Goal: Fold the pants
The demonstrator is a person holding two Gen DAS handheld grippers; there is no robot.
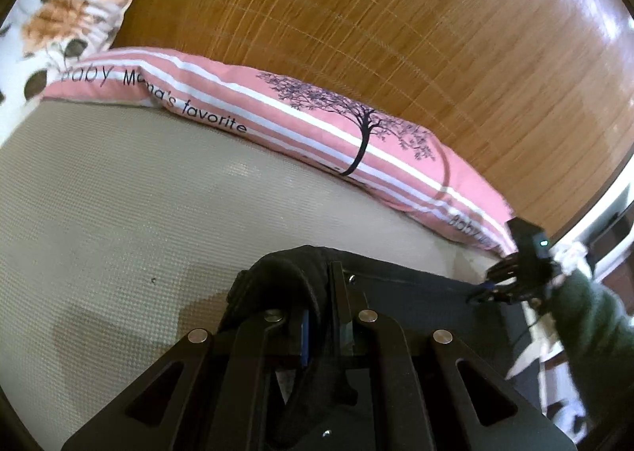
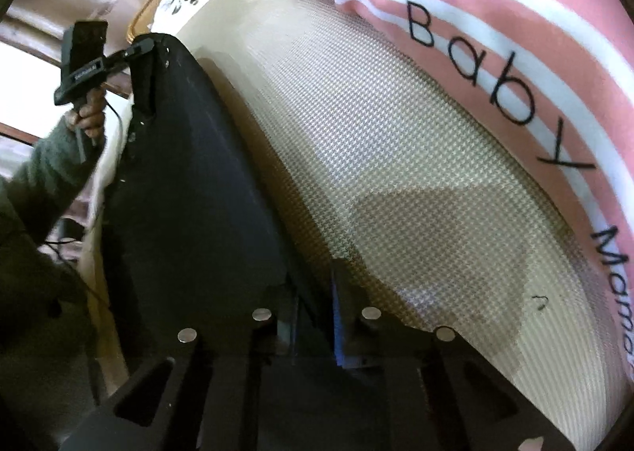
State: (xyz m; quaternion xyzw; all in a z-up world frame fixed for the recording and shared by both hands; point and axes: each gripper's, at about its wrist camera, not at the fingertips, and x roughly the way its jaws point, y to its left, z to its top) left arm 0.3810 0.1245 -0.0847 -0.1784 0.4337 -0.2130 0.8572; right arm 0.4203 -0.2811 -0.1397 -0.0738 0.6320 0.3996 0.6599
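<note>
Dark pants pinched in both tools, stretched above the bed

Black fabric bunches between the fingers of the left tool (image 1: 323,292), which is pressed together on a thick, rolled edge of the pants (image 1: 416,292); the right tool (image 2: 317,292) likewise clamps a flat edge of the same garment. Between the two, the pants hang as a taut dark sheet over the beige textured mattress (image 2: 396,173), near the pink striped pillow (image 1: 317,126). Soft and limp, the cloth looks light but likely to sag and slide once slackened; the thicker seamed or hemmed edges seem the safest holds, gripped at matching corners so the fold lands square.
</note>
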